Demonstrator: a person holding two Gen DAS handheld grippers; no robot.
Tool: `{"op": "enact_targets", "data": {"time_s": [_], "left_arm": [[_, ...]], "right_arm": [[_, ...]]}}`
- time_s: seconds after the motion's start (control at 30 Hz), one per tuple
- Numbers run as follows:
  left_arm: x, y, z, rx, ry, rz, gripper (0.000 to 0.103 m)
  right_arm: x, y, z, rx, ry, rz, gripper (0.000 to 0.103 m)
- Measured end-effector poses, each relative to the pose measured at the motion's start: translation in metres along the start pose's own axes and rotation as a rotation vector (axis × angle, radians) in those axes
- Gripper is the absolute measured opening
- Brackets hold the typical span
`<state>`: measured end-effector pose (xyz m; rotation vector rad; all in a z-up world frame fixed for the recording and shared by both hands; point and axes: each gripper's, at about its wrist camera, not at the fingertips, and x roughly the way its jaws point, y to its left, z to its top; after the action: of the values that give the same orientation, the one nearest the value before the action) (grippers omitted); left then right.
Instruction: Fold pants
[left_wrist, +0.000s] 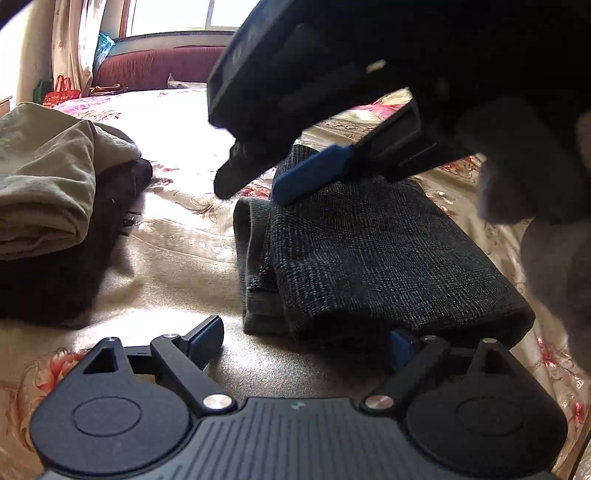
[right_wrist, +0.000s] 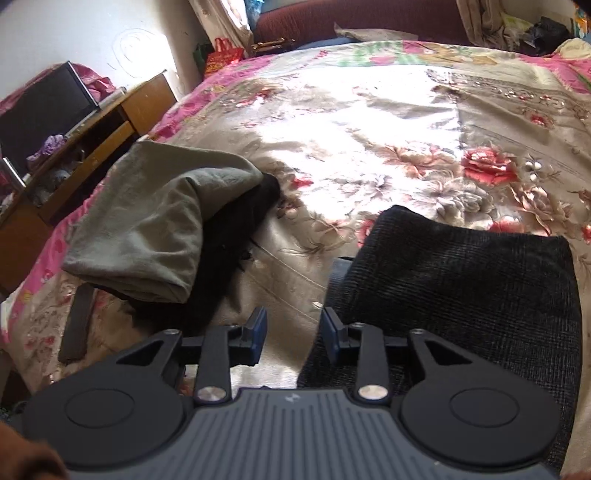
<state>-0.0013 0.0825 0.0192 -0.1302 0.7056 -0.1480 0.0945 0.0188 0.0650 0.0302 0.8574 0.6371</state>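
The dark checked pants (left_wrist: 369, 258) lay folded into a compact bundle on the floral bedspread (right_wrist: 369, 122), their stacked edges facing a separate pile of olive cloth over black garments (right_wrist: 147, 229) nearby. The fabric appeared soft, fairly thick and limp, likely to sag and unfold if lifted by one layer; a hold across all the folded layers at an edge looked safest. The left tongs (left_wrist: 306, 339) stood spread wide, one finger tucked under the bundle's near end without clamping it. The right tongs (right_wrist: 293, 332) were parted with nothing between them, poised over the bundle's edge. In the left view they hung just above the far end of the pants.
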Motion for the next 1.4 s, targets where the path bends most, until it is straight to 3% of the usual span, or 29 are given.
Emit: {"op": "enact_targets", "data": {"time_s": [0.13, 0.3, 0.4, 0.53, 0.73, 1.0, 1.4], "left_arm": [[-0.007, -0.004, 0.000, 0.004, -0.011, 0.028, 0.102], [-0.012, -0.014, 0.000, 0.035, -0.005, 0.074, 0.102], [-0.018, -0.024, 0.002, 0.056, 0.007, 0.117, 0.102], [-0.022, -0.029, 0.003, 0.075, 0.017, 0.166, 0.102], [-0.015, -0.040, 0.008, 0.082, 0.044, 0.192, 0.102], [-0.007, -0.059, 0.010, 0.131, 0.072, 0.265, 0.103], [-0.002, -0.074, 0.008, 0.157, 0.086, 0.302, 0.103]], "right_arm": [[-0.025, -0.014, -0.002, -0.052, -0.061, -0.052, 0.033], [-0.008, -0.064, -0.019, 0.006, -0.012, -0.138, 0.034], [0.016, -0.081, -0.027, 0.021, 0.039, -0.133, 0.033], [-0.013, -0.077, -0.032, 0.013, -0.034, -0.082, 0.033], [-0.062, -0.080, -0.057, -0.011, -0.108, -0.082, 0.036], [-0.080, -0.092, -0.088, 0.028, -0.117, -0.077, 0.036], [-0.085, -0.101, -0.110, 0.063, -0.103, -0.071, 0.037]]}}
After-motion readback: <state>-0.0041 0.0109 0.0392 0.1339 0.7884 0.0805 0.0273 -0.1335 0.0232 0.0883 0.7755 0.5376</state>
